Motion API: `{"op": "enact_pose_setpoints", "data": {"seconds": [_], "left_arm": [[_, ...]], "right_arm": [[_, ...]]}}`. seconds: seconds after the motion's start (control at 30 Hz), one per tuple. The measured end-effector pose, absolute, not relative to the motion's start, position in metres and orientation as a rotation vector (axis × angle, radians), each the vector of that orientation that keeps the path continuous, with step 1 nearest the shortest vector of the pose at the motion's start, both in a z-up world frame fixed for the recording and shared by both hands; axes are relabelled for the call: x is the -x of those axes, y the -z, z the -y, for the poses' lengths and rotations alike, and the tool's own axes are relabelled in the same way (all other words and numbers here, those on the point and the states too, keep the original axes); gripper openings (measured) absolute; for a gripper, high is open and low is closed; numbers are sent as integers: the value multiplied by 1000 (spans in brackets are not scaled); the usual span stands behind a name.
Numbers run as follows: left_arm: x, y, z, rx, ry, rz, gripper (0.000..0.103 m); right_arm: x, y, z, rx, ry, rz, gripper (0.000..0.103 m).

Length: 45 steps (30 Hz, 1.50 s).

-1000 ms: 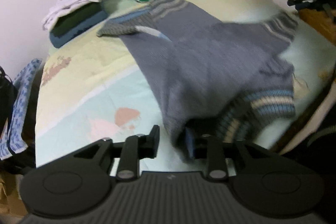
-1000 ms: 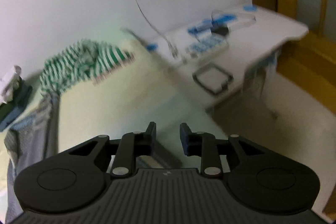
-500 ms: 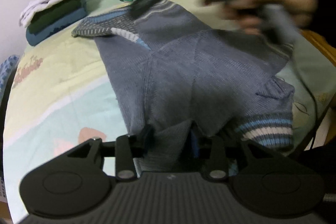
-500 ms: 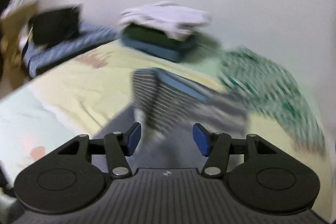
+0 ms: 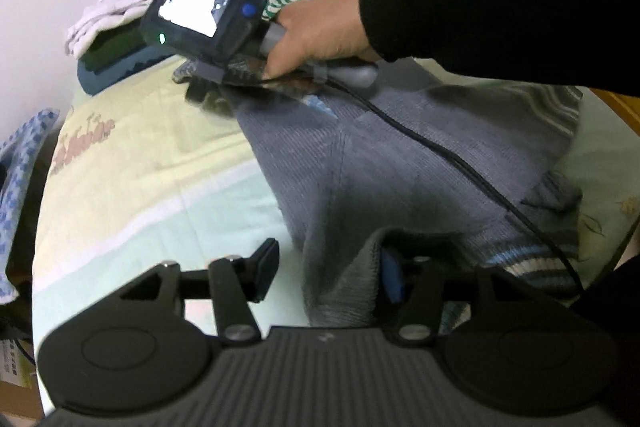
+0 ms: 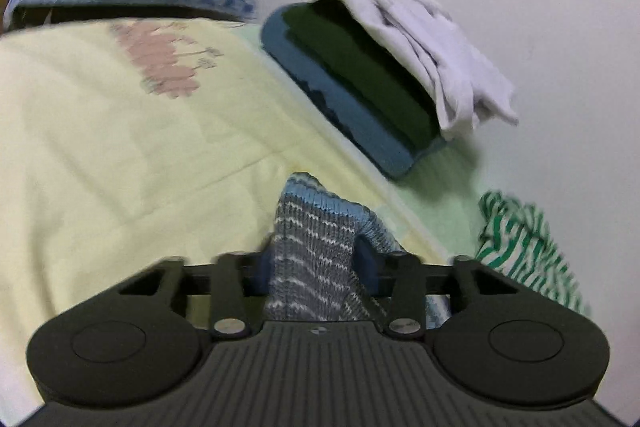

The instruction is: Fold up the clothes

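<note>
The grey sweater (image 5: pixel 400 163) is a ribbed knit, matt and slightly fuzzy; its striped cuff (image 6: pixel 316 255) shows coarse stitches; the bed sheet (image 6: pixel 100 131) is smooth, matt printed cloth; the left gripper (image 5: pixel 326 269) and right gripper (image 6: pixel 314 267) are matt black plastic with ridged housings and shiny metal screws; the white garment (image 6: pixel 404 39) looks like soft, crumpled cotton; the handheld screen (image 5: pixel 202 1) is glossy.

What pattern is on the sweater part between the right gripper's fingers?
Grey knit with thin white stripes and a light blue edge on the sweater cuff; clearest in the right wrist view.
</note>
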State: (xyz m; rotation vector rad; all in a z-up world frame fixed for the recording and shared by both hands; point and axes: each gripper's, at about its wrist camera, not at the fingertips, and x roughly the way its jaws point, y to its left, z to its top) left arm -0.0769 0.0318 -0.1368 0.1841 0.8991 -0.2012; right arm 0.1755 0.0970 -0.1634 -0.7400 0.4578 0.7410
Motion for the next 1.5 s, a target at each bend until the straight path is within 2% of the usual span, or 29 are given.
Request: {"op": "enact_pose_setpoints", "data": {"seconds": [0.07,0.13,0.23,0.3,0.33,0.37,0.5,0.67,0.77,0.8,0.87,0.9,0.93,1.2,1.33,1.37,1.43,1.5], "left_arm": [[73,138,-31,-189,215,-901,56],[69,139,-30,-195,229,-904,56],[63,140,-30,-203,250,-907,57],[59,141,-29,-208,264,-909,58],[57,141,-29,-211,271,-911,58],[55,142,-28,-214,279,-912,60],[48,144,-28,-220,310,-916,61],[41,151,-24,-235,337,-928,61],[40,155,-20,-240,344,-933,64],[39,155,-20,-236,343,-936,64],[38,157,-21,-229,340,-940,67],[38,157,-21,-224,338,-942,67],[38,157,-22,-218,336,-943,68],[36,160,-23,-201,345,-944,68],[33,161,-25,-191,351,-944,70],[32,161,-25,-191,354,-943,71],[30,161,-23,-196,362,-942,72],[30,161,-20,-207,368,-939,73]], "right_arm": [[-194,151,-81,551,-748,-533,17],[-221,140,-49,249,-745,-641,17],[-259,148,-1,-99,-644,-792,17],[-277,161,24,-244,-594,-876,17],[-280,165,34,-281,-590,-891,12],[-282,167,42,-302,-582,-896,14],[-276,150,54,-255,-541,-793,42],[-267,139,13,31,-615,-656,46],[-262,146,-23,263,-672,-628,55],[-259,152,-35,363,-651,-600,55],[-261,160,-50,448,-646,-577,46],[-265,161,-53,443,-654,-581,26],[-272,158,-53,405,-650,-597,20],[-333,161,-17,161,-330,-694,30],[-322,148,11,46,-470,-678,31],[-314,144,5,100,-526,-650,34],[-296,135,-7,208,-636,-591,59],[-285,135,-26,341,-689,-552,71]]}}
